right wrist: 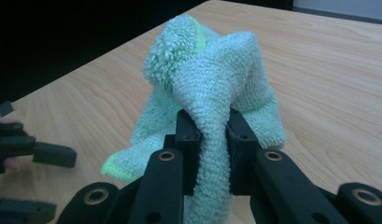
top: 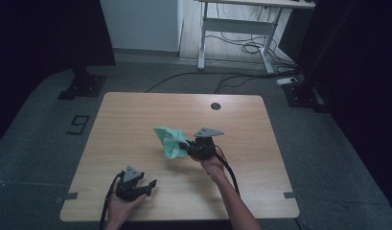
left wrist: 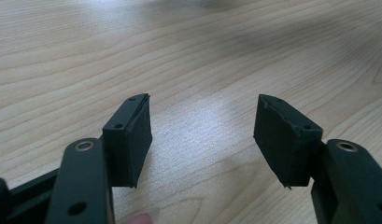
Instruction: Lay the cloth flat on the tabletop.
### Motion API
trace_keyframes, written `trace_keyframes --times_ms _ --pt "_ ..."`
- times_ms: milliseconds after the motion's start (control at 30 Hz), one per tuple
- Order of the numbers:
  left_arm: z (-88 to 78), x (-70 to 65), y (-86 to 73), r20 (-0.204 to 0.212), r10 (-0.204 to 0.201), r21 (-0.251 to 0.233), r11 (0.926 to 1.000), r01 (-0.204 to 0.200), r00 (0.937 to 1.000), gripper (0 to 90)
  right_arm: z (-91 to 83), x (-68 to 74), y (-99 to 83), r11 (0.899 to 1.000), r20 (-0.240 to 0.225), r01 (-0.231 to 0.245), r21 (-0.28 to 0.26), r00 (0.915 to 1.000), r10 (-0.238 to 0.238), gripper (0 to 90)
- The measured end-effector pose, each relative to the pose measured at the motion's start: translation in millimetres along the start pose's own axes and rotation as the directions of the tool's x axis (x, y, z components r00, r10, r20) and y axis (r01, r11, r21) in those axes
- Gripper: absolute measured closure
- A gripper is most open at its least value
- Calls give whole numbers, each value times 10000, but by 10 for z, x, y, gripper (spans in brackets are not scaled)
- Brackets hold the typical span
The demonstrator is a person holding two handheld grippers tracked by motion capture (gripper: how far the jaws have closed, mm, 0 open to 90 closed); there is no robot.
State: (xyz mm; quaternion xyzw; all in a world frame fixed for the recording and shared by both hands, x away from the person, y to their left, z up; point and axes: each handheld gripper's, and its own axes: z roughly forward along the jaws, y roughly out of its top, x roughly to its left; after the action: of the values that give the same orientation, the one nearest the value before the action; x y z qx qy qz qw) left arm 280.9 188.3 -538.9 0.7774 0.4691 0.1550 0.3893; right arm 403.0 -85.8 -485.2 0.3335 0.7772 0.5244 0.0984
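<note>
A wooden table (top: 136,124) is standing on a grey carpet (top: 328,143), and a white desk frame (top: 241,28) with loose cables (top: 246,48) is standing on the floor beyond it. Near the table's far edge a small dark round hole (top: 215,106) is showing in the top.

Near the middle of the table a green cloth (top: 169,141) is bunching up, part of it lying on the wood and part lifting off it. The right gripper (top: 186,146) is clenching a fold of this cloth; in the right gripper view the towelling (right wrist: 212,93) is passing between the two jaws and draping over them.

The left gripper (top: 148,184) is sitting near the table's near edge, well apart from the cloth, with a hand (top: 121,203) around it. In the left gripper view its jaws are standing wide apart, grasping nothing, over bare wood (left wrist: 202,56).
</note>
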Motion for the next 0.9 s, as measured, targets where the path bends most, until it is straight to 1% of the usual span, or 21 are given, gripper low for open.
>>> trace_keyframes --times_ms 300,467,767,800,867,900 --pt "14 -11 6 -61 -13 -80 10000 13 10000 375 -237 76 -130 9994 -211 63 -339 9998 -70 782" --pt "21 -7 10 99 29 -130 9999 -27 9999 392 -356 98 -221 9991 -236 162 -400 9996 -171 781" --pt "6 4 28 29 -35 -339 9994 36 10000 373 -488 98 -336 9987 -222 168 -488 9996 -179 781" --pt "-1 4 31 52 -2 -452 9990 4 10000 362 -517 105 -372 9985 -259 164 -513 9995 -177 780" --pt "-1 -3 35 206 95 -555 9984 -84 9997 357 -539 115 -401 9984 -265 173 -539 9995 -187 780" --pt "-1 -3 35 206 95 -555 9984 -84 9997 351 -539 115 -401 9984 -265 173 -539 9995 -187 780"
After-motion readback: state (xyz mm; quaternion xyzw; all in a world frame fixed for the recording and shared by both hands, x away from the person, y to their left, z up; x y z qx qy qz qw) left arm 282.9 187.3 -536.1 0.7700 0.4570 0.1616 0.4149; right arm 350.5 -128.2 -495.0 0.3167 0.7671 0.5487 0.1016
